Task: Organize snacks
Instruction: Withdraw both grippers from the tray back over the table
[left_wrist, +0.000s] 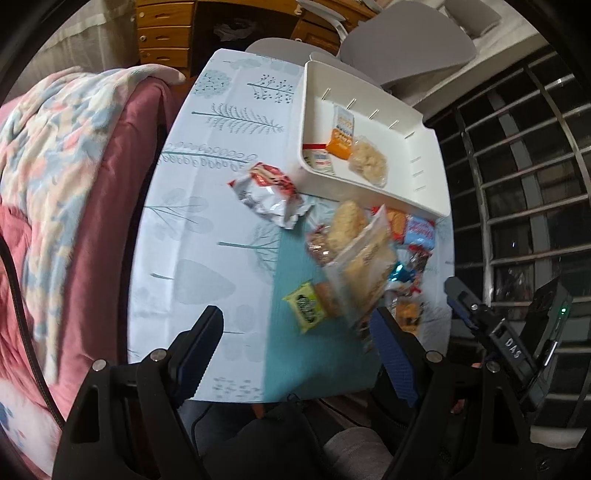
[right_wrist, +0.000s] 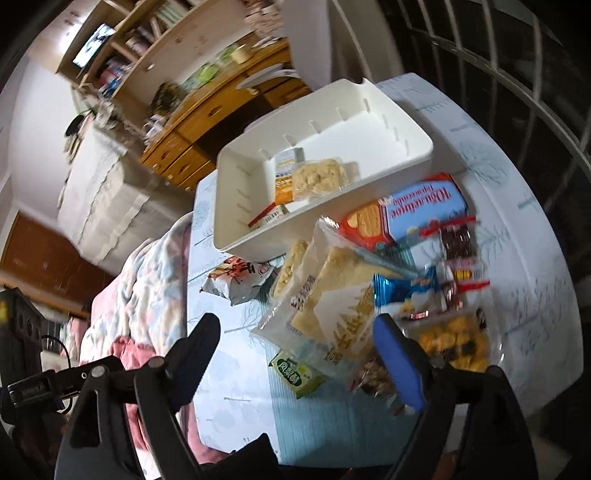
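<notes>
Beside the white tray (right_wrist: 236, 236), just nearer me, lies the clear cracker bag (right_wrist: 332, 306), light, crinkly and slippery, best pinched at its sealed edge; my left gripper (left_wrist: 295, 343) and right gripper (right_wrist: 295, 347) both gape empty, and blur hides the snacks beneath.

A: Entry one, left gripper (left_wrist: 295, 328)?
B: Tilted steeply downward, jaws spread wide, nothing between the fingers (left_wrist: 391, 354).

A: Entry two, right gripper (right_wrist: 295, 332)?
B: Angled downward, jaws parted wide, pads pressing on nothing. Its body also shows at the lower right of the left wrist view.
</notes>
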